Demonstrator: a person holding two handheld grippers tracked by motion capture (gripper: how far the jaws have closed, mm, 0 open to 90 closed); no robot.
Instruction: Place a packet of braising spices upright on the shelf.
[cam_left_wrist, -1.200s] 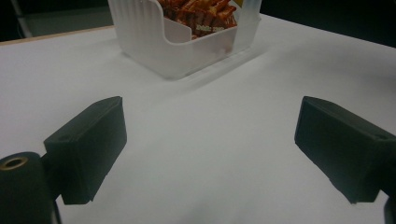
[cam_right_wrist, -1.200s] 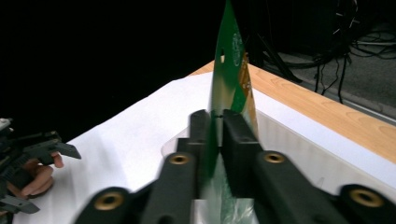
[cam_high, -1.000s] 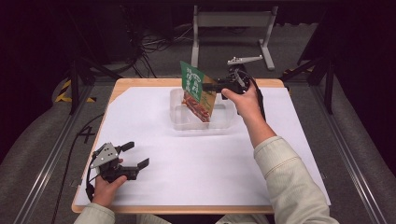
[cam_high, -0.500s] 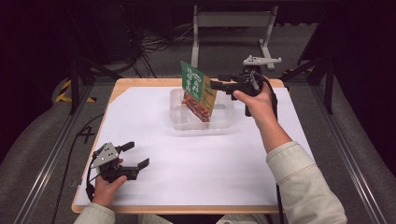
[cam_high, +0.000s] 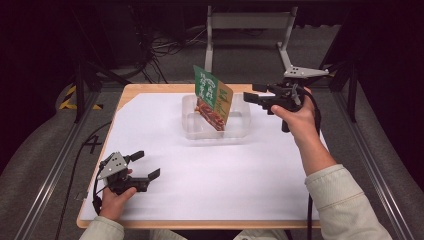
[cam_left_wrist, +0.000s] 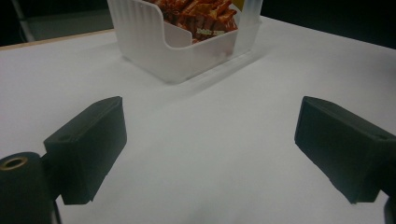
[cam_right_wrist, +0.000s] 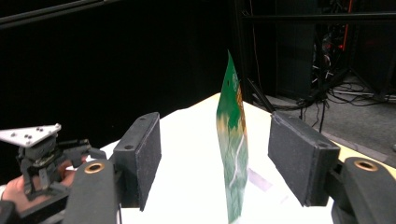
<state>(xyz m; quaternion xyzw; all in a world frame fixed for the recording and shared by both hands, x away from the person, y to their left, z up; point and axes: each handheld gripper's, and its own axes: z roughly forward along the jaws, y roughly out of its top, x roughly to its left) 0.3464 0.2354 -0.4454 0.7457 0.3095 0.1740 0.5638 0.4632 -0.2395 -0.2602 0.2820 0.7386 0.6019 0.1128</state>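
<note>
We see the snack packet standing tilted in the clear tub at the table's twelve o'clock, apart from our right gripper, spread empty at its three o'clock, our left gripper spread empty at seven o'clock.

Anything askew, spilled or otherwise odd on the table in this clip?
One thing: the green snack packet with red printed food stands tilted on end in the clear plastic bin, most of it sticking up above the rim rather than lying inside. Nothing is spilled on the white table cover. Both the left tongs and right tongs are open.
</note>
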